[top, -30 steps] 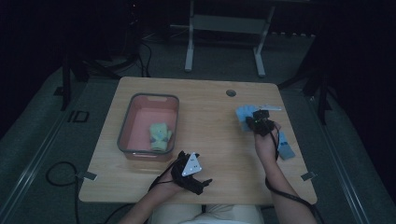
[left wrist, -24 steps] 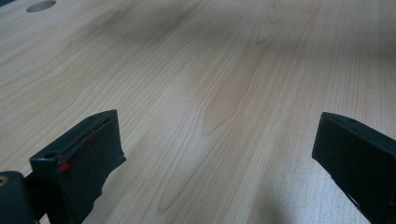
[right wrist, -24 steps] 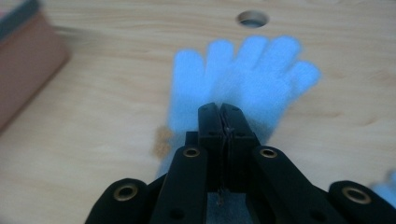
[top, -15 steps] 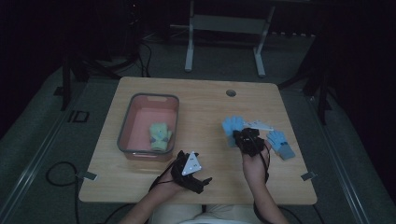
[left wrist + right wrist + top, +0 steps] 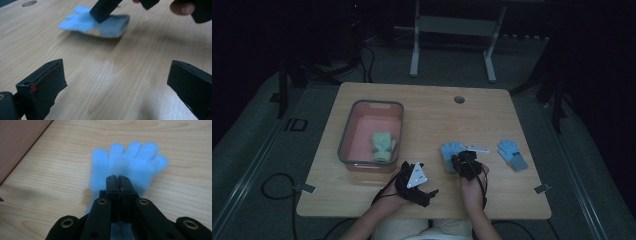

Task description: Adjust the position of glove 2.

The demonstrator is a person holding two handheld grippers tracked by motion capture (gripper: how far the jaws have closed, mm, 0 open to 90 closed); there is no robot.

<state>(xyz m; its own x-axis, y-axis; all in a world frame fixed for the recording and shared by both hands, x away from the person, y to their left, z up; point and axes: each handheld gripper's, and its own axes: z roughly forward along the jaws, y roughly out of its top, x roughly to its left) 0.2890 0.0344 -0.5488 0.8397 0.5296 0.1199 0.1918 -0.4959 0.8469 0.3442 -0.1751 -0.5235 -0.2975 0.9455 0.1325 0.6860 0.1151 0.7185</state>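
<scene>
The only readable writing is the white "ID" (image 5: 295, 124) marked on the grey floor left of the light wooden table (image 5: 427, 112). The right gripper (image 5: 465, 162), held from the near edge with the forearm pointing away from the person, has its jaws closed on a light blue knit glove (image 5: 127, 162) lying flat on the table. The left gripper (image 5: 421, 186) rests near the front edge, jaws spread wide and holding nothing. A second blue glove with a grey cuff (image 5: 512, 154) lies well right. A pale green glove (image 5: 383, 146) sits inside the grey-rimmed pink plastic bin (image 5: 347, 135).
</scene>
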